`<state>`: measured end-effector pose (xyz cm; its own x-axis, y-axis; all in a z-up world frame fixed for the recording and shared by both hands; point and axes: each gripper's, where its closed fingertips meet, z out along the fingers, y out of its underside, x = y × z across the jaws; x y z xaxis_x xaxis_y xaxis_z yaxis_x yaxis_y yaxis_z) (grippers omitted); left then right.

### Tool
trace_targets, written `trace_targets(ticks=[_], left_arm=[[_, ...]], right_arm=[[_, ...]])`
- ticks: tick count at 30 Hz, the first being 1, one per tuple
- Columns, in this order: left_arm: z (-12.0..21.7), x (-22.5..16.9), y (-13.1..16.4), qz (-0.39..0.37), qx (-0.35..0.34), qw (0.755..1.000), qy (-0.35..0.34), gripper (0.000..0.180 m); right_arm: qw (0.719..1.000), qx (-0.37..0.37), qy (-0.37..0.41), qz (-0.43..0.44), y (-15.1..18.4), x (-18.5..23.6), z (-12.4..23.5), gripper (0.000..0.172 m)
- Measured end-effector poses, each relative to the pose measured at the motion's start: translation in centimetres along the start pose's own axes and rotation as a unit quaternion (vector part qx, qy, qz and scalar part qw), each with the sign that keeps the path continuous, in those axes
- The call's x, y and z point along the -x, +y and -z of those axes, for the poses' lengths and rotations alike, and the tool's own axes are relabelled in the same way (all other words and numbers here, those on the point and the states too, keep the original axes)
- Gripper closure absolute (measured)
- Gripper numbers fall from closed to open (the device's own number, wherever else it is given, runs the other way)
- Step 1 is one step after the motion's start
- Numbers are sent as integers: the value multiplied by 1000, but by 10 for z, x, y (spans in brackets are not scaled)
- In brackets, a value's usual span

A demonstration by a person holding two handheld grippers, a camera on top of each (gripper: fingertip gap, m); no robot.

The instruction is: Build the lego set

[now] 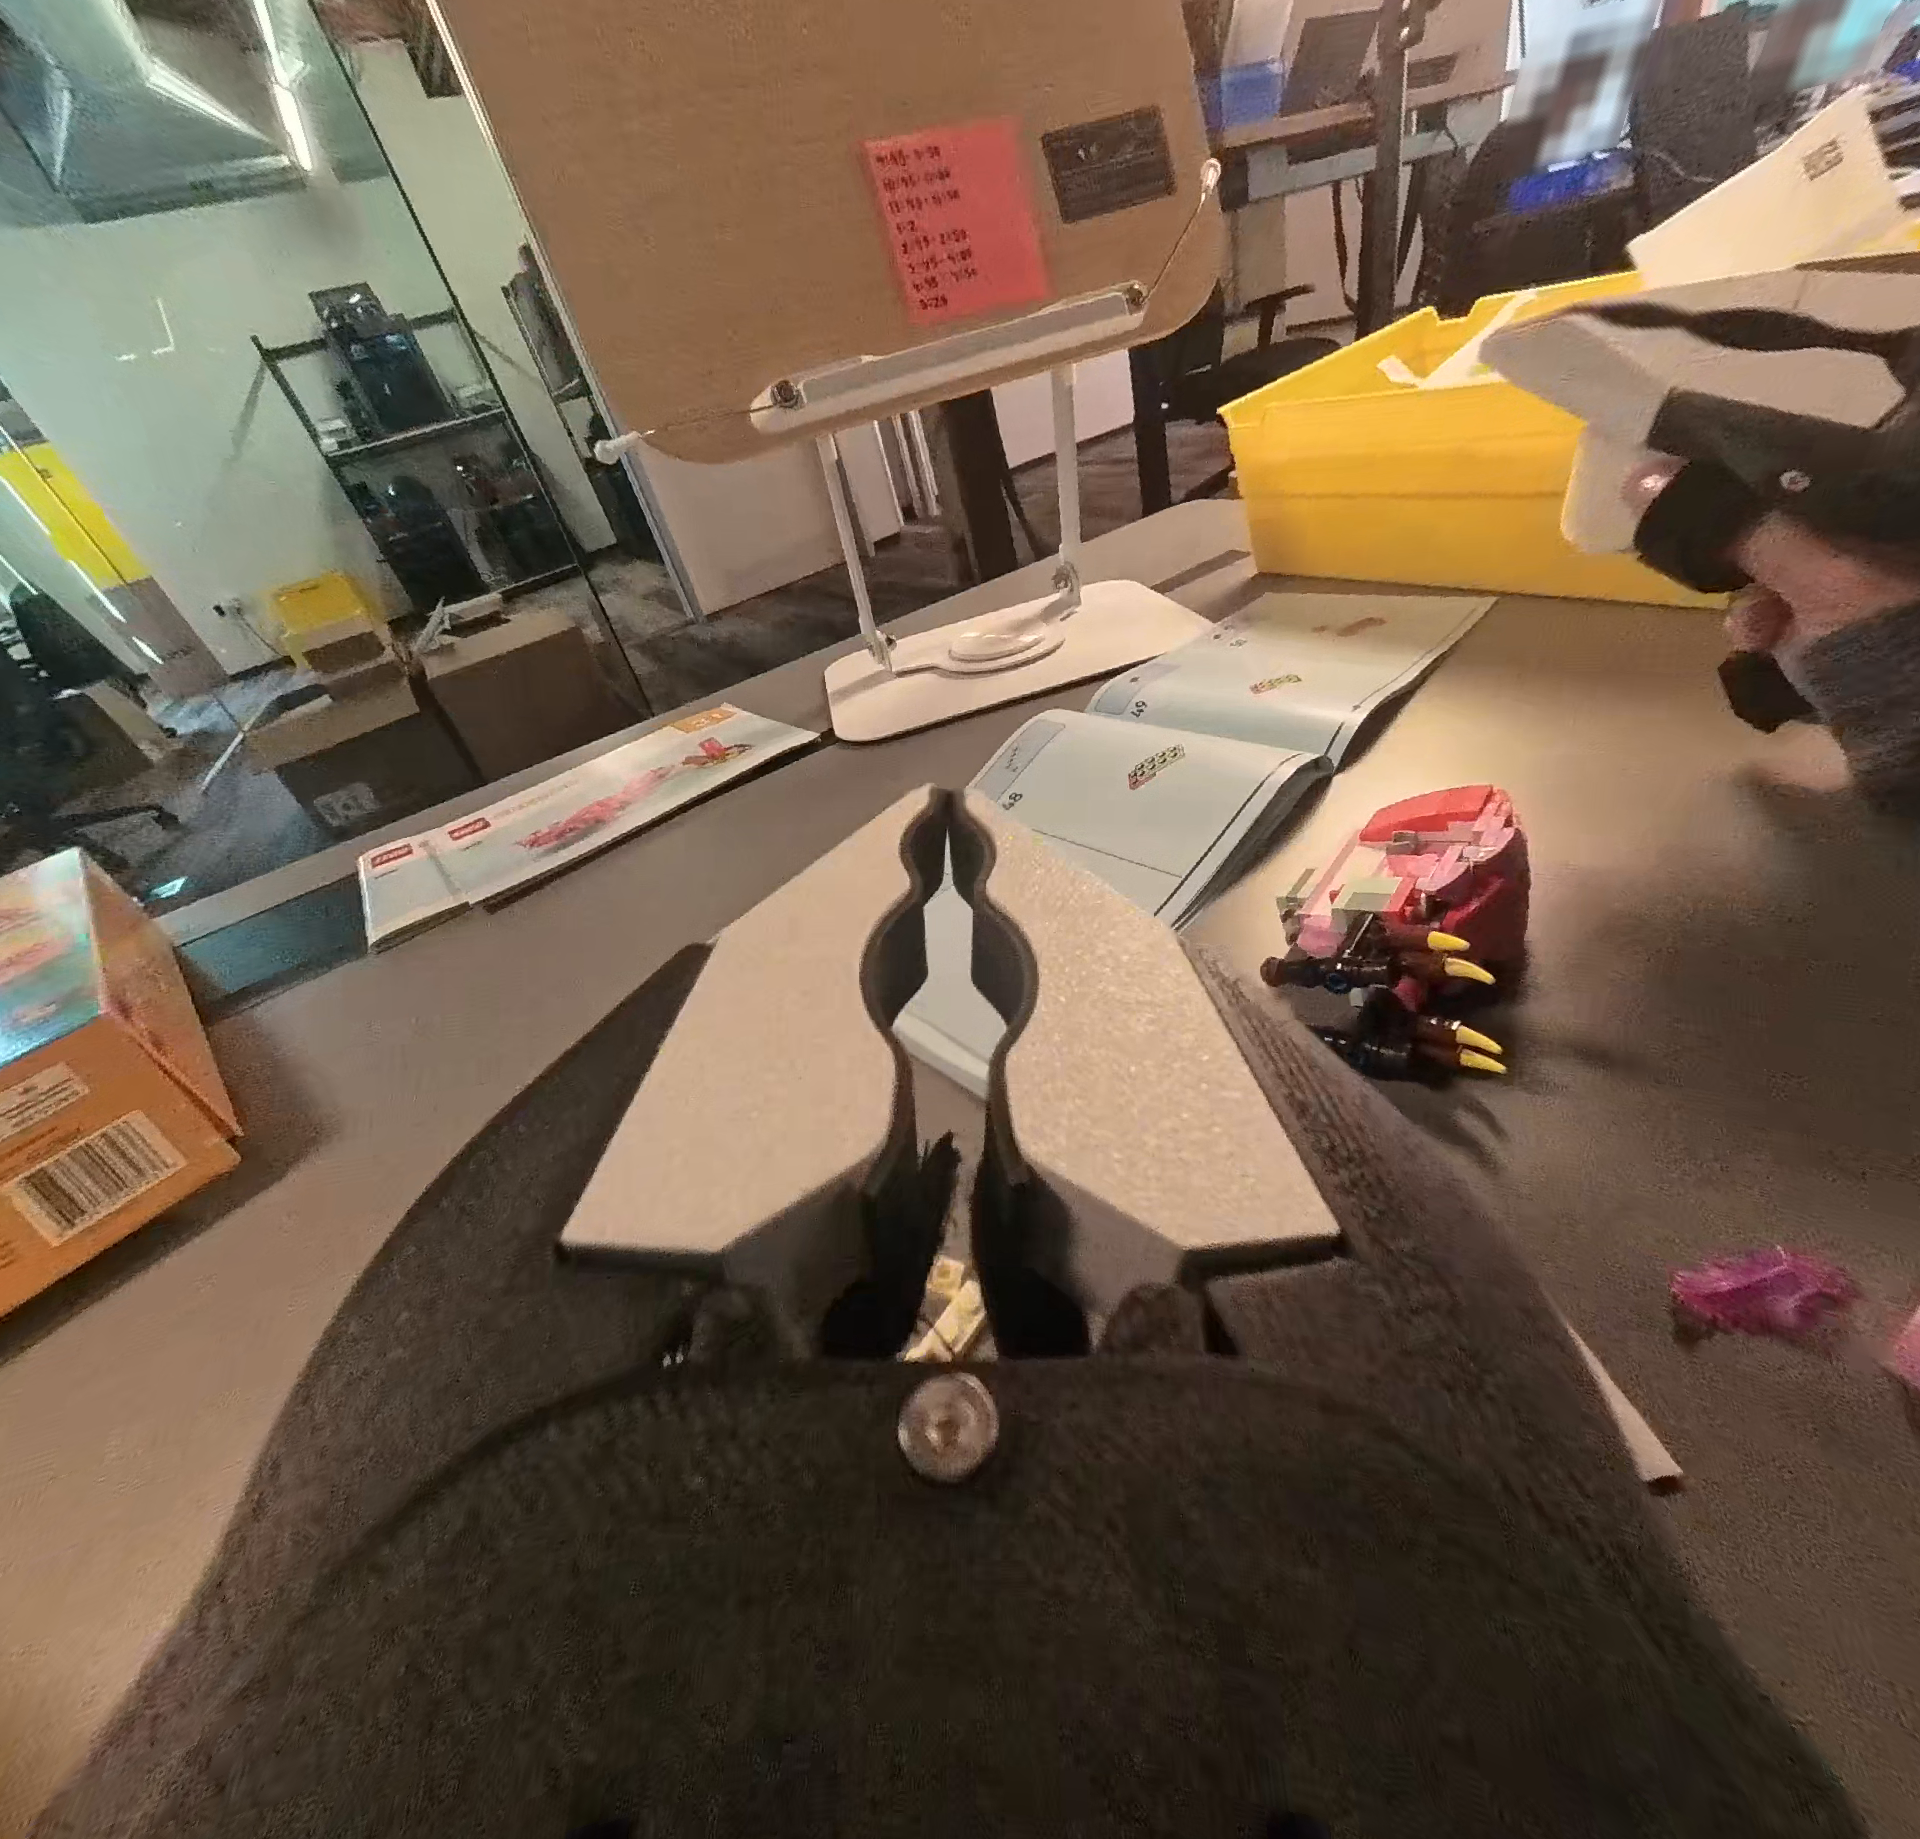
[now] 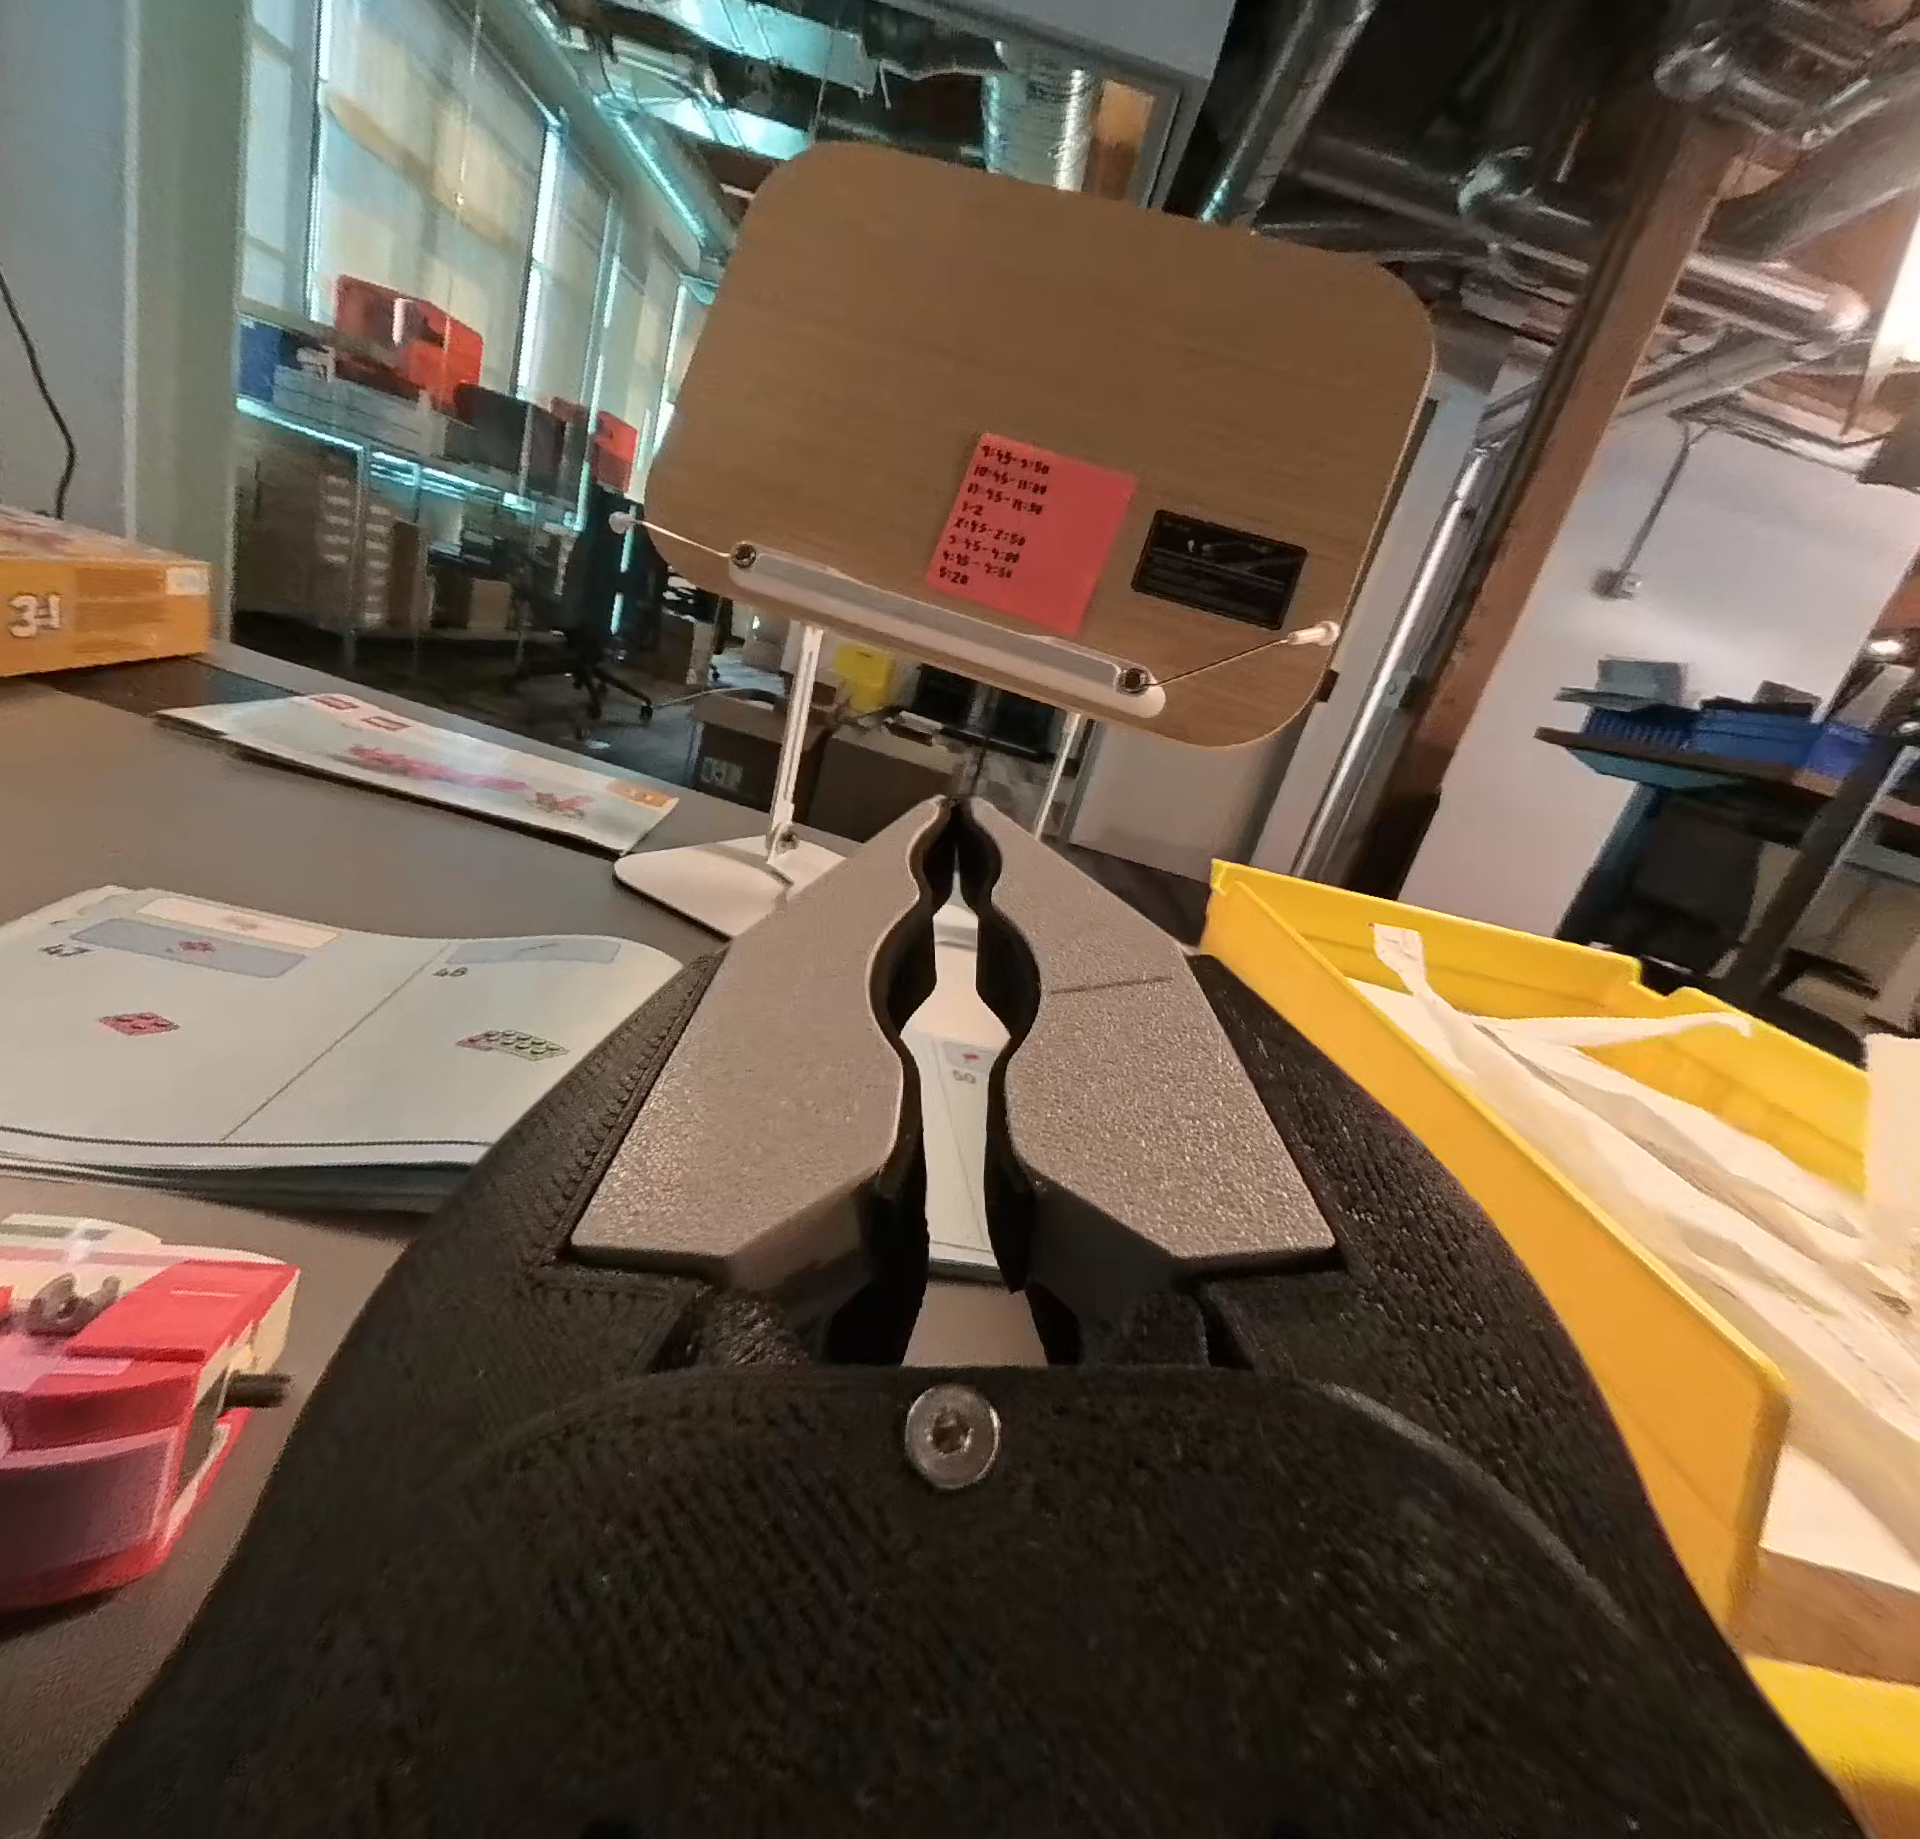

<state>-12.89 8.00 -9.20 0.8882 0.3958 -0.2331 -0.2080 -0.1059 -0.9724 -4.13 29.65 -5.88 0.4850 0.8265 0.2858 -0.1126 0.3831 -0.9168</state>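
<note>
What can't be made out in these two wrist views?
- Purple object, left wrist view: motion-blurred, kind unclear.
- Pale bricks, left wrist view: mostly hidden behind the left gripper.
- Red brick model, right wrist view: cut off by the left edge.
- Yellow bin contents, right wrist view: white paper or bags, blurred and cut off by the right edge.

Right gripper (image 2: 951, 821) hovers with its fingertips closed together, nothing between them, over the open instruction booklet (image 2: 312, 1041) on the dark table (image 2: 156, 802). The yellow bin (image 2: 1455, 1114) of white paper bags sits at the right edge, wooden book stand (image 2: 1039, 418) at the far edge, red brick model (image 2: 114, 1405) near-left.
</note>
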Motion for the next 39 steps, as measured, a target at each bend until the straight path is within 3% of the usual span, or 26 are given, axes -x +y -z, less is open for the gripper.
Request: trace_targets(ticks=[9, 11, 14, 18, 27, 39], left_arm=[[-4, -11, 7, -3, 13, 999, 29, 180], [-3, -14, 6, -8, 9, 999, 38, 180], [-2, -24, 5, -17, -4, 997, 74, 180], [0, -14, 2, 11, -15, 998, 64, 180], [1, -12, 0, 40, -21, 997, 70, 180], [0, -12, 2, 39, -16, 996, 73, 180]], right_arm=[[999, 12, -41, -7, 3, 21, -7, 172], [1000, 3, -19, -2, 0, 11, -5, 172], [997, 2, 75, 26, 2, -33, 2, 172], [993, 16, 119, -10, 12, -60, 8, 172], [997, 15, 66, 37, 7, -31, -2, 172], [997, 15, 75, 2, 8, -40, -1, 172]])
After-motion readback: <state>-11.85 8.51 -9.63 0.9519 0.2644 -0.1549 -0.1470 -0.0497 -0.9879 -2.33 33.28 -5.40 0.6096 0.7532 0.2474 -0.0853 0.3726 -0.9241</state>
